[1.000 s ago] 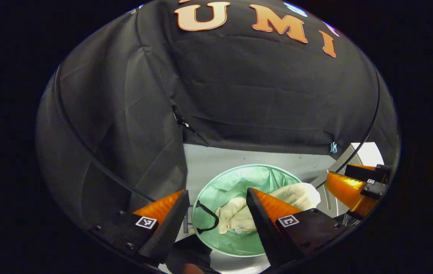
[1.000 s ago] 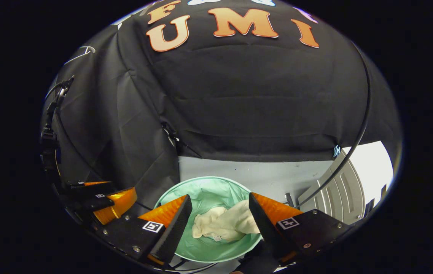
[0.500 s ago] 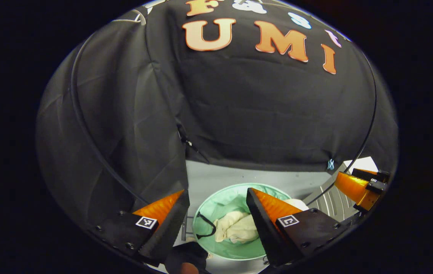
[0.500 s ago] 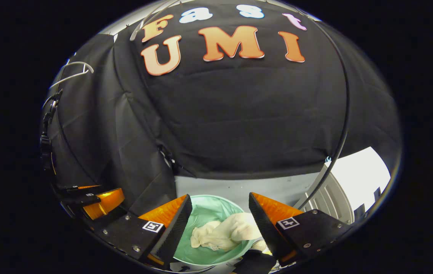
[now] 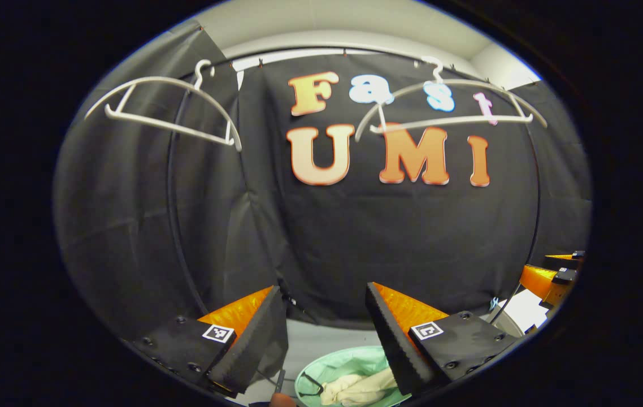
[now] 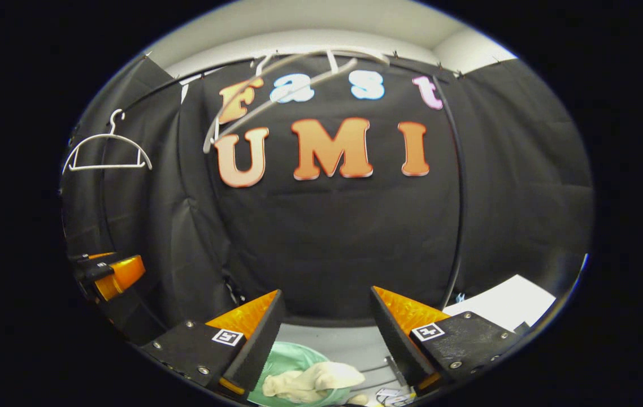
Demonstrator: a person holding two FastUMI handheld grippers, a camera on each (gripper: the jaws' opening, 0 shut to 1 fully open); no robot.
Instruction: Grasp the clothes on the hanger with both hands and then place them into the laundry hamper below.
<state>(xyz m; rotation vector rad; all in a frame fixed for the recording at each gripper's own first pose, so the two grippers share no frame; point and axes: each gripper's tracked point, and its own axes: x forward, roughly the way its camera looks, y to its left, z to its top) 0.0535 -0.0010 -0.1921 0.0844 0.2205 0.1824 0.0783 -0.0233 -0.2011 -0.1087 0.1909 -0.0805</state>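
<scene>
- Two bare white plastic hangers show in the left gripper view: the left white hanger (image 5: pixel 166 110) hangs tilted at upper left, and the right white hanger (image 5: pixel 451 110) hangs on the black rail before the back cloth.
- Left gripper (image 5: pixel 322 308), low in its own view, has its jaws spread wide with nothing between them; it holds nothing.
- Between and below its fingers sits the round mint-green fabric laundry hamper (image 5: pixel 333 367) on the pale grey floor (image 5: pixel 313 342), with the cream-coloured crumpled clothes (image 5: pixel 358 389) lying inside it beside a black loop handle (image 5: pixel 311 385).
- Right gripper (image 5: pixel 550 277) shows at the far right edge of the left gripper view, well apart from the hamper.
- In the right gripper view, the left gripper (image 6: pixel 108 271) sits at the left edge, under one hanger (image 6: pixel 108 152).
- The right gripper (image 6: pixel 327 308) is likewise spread open and empty there.
- The cream clothes (image 6: pixel 307 381) rest in the hamper (image 6: pixel 279 364) low between its fingers.
</scene>
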